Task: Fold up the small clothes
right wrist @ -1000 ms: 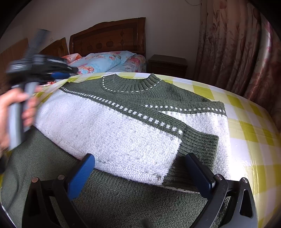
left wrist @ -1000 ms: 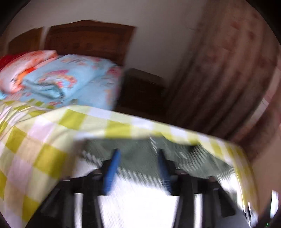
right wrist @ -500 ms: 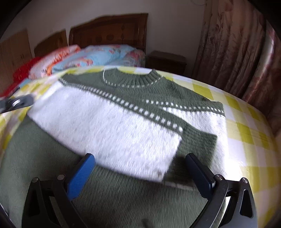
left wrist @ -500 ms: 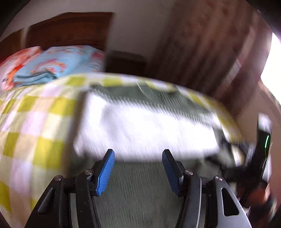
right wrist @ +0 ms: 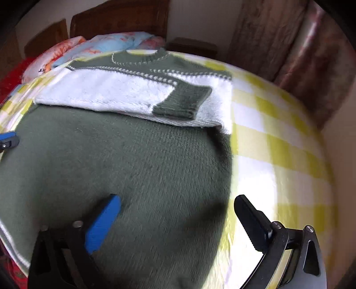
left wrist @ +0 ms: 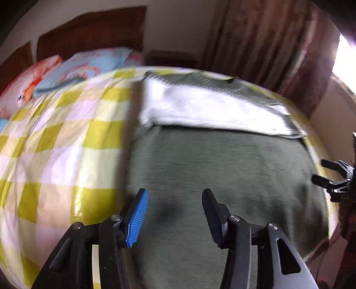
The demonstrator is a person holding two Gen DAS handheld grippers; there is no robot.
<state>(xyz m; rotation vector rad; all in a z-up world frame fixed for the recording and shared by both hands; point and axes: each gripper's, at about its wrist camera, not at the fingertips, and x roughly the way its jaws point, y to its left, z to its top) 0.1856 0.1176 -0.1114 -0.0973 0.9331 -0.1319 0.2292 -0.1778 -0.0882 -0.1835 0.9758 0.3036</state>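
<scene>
A green and white knit sweater [right wrist: 124,160] lies flat on the yellow checked tablecloth [right wrist: 278,137], collar far from me, both sleeves folded across the white chest band [right wrist: 106,89]. It also shows in the left wrist view [left wrist: 218,169]. My left gripper [left wrist: 175,213] is open and empty over the sweater's green lower part near its left edge. My right gripper [right wrist: 178,220] is open and empty over the lower part at its right edge. The right gripper shows at the far right of the left wrist view [left wrist: 333,177].
The tablecloth [left wrist: 57,137] covers a table. Behind it stands a bed with floral pillows [right wrist: 106,44] and a wooden headboard [right wrist: 120,20]. A dark nightstand [right wrist: 191,46] and brown curtains [right wrist: 289,44] are at the back right.
Both grippers have pulled back from the chest area toward the sweater's lower part. The left one has swung from the collar side to the left edge.
</scene>
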